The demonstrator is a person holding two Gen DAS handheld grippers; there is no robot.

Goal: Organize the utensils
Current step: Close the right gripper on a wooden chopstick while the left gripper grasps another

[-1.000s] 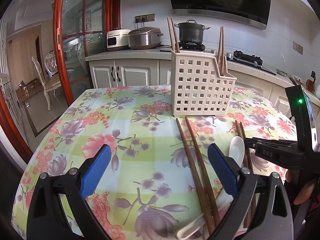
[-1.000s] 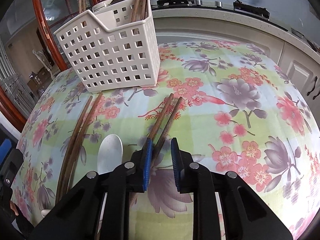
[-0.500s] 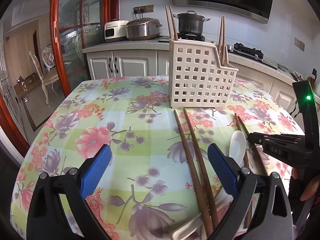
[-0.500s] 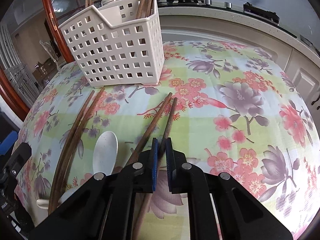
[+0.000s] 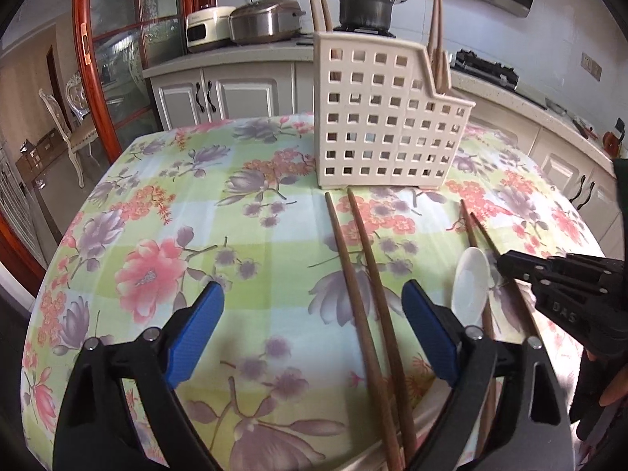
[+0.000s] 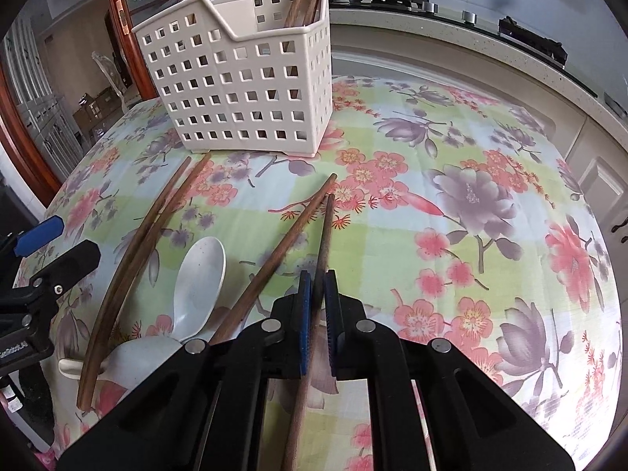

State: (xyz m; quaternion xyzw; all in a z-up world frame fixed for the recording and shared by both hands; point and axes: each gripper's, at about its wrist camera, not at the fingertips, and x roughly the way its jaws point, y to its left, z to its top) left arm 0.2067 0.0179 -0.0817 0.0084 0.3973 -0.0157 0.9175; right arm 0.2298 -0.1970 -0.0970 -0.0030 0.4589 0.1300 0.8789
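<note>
Presently: one chopstick is gripped, ready for lifting.
Right gripper (image 6: 318, 302): jaws closed on a single chopstick (image 6: 325, 235), blue pads pinching its shaft; its partner (image 6: 274, 259) lies just beside, toward 10 o'clock, apparently free.
Left gripper (image 5: 312, 333): jaws wide open, holding nothing, low over the surface (image 5: 243, 243).
Basket (image 6: 251, 86): at 12 o'clock; white plastic, square-holed walls, stepped rim, chopsticks already upright inside.
Other utensils: a second pair (image 5: 365, 294) runs from 6 o'clock toward the basket; a spoon (image 6: 198, 274), white and glossy with a smooth oval bowl, lies between the pairs.
Technique (judgement): lift straight up so the partner is not dragged, tip the stick toward vertical, and drop it into the basket.
Materials: chopsticks are dark brown, slender, tapering; the surface wears a glossy floral cloth, probably slippery.
</note>
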